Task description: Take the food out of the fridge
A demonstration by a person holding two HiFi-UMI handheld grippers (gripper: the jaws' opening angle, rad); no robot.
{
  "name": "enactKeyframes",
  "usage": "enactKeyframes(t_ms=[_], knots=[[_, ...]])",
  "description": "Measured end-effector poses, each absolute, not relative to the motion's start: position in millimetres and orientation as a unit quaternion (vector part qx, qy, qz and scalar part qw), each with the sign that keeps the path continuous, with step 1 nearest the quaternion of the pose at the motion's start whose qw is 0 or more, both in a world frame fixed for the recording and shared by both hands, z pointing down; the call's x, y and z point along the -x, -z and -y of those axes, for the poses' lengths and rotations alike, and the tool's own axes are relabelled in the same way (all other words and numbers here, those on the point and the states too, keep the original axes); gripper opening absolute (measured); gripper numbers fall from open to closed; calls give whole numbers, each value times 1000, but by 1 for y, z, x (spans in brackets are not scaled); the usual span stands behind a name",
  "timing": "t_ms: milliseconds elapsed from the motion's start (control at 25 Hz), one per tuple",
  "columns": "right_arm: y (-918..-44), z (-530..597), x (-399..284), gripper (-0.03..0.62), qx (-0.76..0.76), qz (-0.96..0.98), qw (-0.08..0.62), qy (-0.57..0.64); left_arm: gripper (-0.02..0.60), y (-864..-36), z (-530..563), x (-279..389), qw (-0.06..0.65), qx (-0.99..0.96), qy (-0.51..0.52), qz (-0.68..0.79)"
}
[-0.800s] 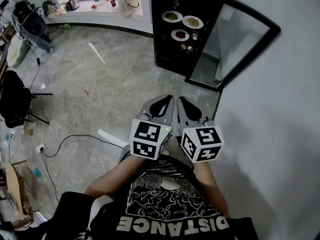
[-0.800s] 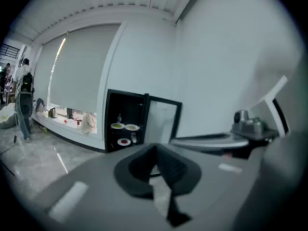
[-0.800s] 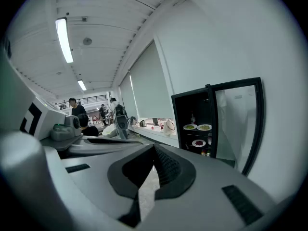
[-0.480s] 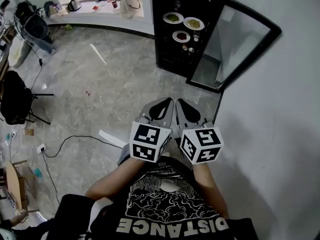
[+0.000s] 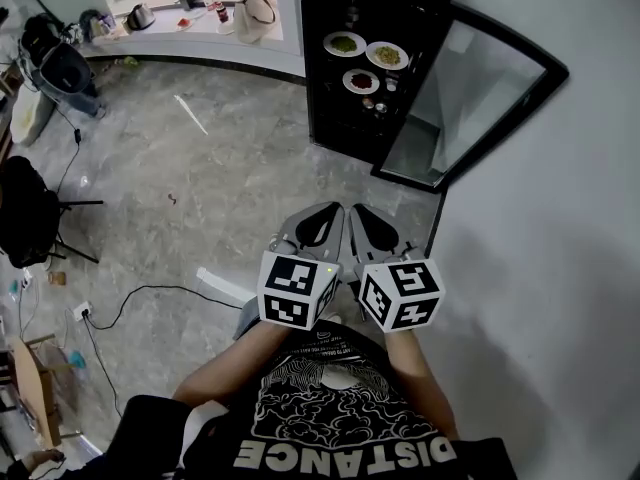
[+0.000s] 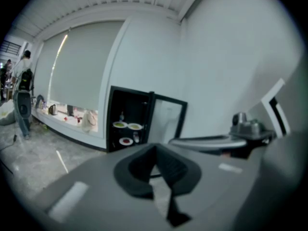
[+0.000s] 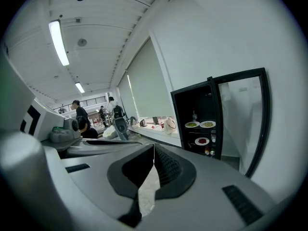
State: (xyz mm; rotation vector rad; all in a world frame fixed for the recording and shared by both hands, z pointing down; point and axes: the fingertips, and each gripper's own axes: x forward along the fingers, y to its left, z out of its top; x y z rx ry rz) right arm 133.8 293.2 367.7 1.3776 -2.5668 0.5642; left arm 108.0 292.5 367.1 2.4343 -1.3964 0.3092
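Observation:
The black fridge (image 5: pixel 360 68) stands open ahead, its glass door (image 5: pixel 470 103) swung out to the right. Inside are two plates of greenish food (image 5: pixel 344 43) (image 5: pixel 386 55) on one shelf and a plate of red food (image 5: pixel 361 81) below, with small jars (image 5: pixel 380 103) under it. The same plates show small in the left gripper view (image 6: pixel 126 141) and the right gripper view (image 7: pixel 202 141). My left gripper (image 5: pixel 335 208) and right gripper (image 5: pixel 355 209) are held side by side in front of my chest, well short of the fridge. Both are shut with nothing between the jaws (image 6: pixel 155 150) (image 7: pixel 154 148).
A white wall (image 5: pixel 560 268) runs along the right, close to the door. A low counter (image 5: pixel 200 13) with a kettle and a bag stands left of the fridge. A black chair (image 5: pixel 25 208), a cable (image 5: pixel 150 288) and a white strip (image 5: pixel 225 280) lie on the grey floor. People stand far off (image 7: pixel 77 109).
Almost nothing differs. The fridge sits slightly lower in the head view. Both grippers stay shut and side by side.

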Motion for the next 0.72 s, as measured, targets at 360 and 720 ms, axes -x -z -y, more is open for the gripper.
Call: enactKeyframes(t_ms=[360, 720], knots=[[-383, -215, -116, 2, -474, 850, 94, -209, -2, -380, -211, -88, 175, -857, -110, 471], [-380, -135, -84, 2, -505, 827, 96, -226, -2, -376, -125, -58, 185, -876, -114, 431]])
